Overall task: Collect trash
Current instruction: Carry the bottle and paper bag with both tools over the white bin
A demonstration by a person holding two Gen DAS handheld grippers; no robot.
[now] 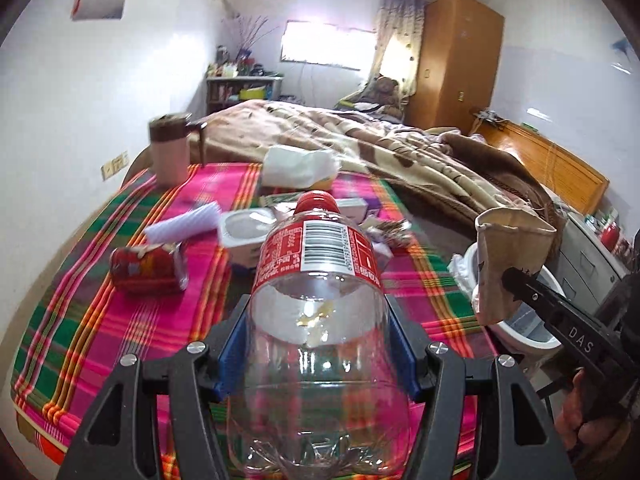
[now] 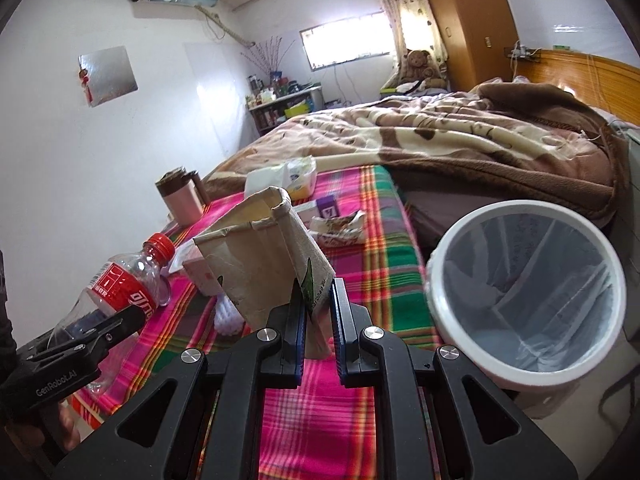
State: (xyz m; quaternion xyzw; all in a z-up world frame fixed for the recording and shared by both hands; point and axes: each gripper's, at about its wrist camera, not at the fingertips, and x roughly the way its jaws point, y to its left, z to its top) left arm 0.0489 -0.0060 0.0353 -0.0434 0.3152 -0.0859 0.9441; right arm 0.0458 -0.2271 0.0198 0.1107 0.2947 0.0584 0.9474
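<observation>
Clearly both tongs are loaded. The left gripper (image 1: 318, 344) has its blue pads pressed against the two sides of an empty clear plastic cola bottle (image 1: 320, 280) with a red label and red cap, held base toward the camera above the near edge of the plaid cloth (image 1: 80, 320); the bottle's base is cut off by the bottom of the left wrist view. The right gripper (image 2: 318, 320) is pinched tight on the lower corner of an opened brown paper carton (image 2: 260, 260), which tilts with its open mouth up and to the left; print on the carton is too small to read.

To the right of the table, low and just beside its edge, stands a white round bin (image 2: 524, 288) with a clear liner, its far base hidden by its own rim.

Left on the cloth are a crushed red can (image 1: 148, 268), a white ribbed wrapper (image 1: 184, 224), a white plastic tub (image 1: 246, 236), a crumpled printed wrapper (image 2: 340, 226), a small purple box (image 2: 330, 208) and a tissue pack (image 1: 298, 166). Motion blur softens them in the left view. A pink mug with a brown lid (image 1: 170, 152) stands at the far left corner. Part of a hand (image 1: 580, 412) shows under the right tool.
</observation>
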